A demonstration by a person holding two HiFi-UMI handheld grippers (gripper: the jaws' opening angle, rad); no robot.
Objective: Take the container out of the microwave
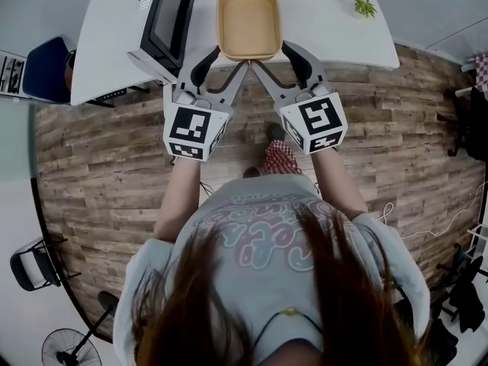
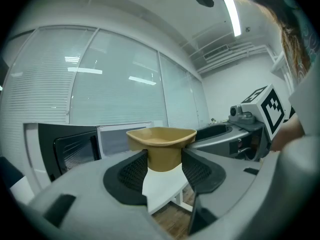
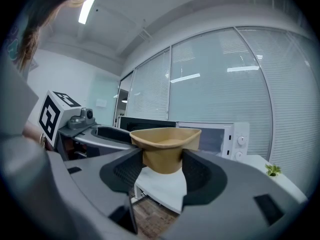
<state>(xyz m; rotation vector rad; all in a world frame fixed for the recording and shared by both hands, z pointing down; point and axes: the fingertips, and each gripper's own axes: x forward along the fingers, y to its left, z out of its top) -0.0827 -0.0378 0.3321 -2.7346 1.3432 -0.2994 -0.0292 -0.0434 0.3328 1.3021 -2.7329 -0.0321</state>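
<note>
An empty tan container (image 1: 248,21) is held from the near side by both grippers, just right of the white microwave (image 1: 133,21), whose dark door (image 1: 169,17) stands open. My left gripper (image 1: 211,58) is shut on the container's near left corner, and my right gripper (image 1: 292,56) is shut on its near right corner. In the left gripper view the container (image 2: 162,143) sits between the black pads (image 2: 134,173). The right gripper view shows the container (image 3: 165,146) between the pads (image 3: 196,171), with the microwave (image 3: 215,136) behind it.
The white table (image 1: 343,29) carries the microwave and a small green plant (image 1: 364,6) at its far right corner. A dark chair (image 1: 46,69) stands left of the table. Wood floor lies below, with a fan (image 1: 72,349) and another chair (image 1: 32,269) at the lower left.
</note>
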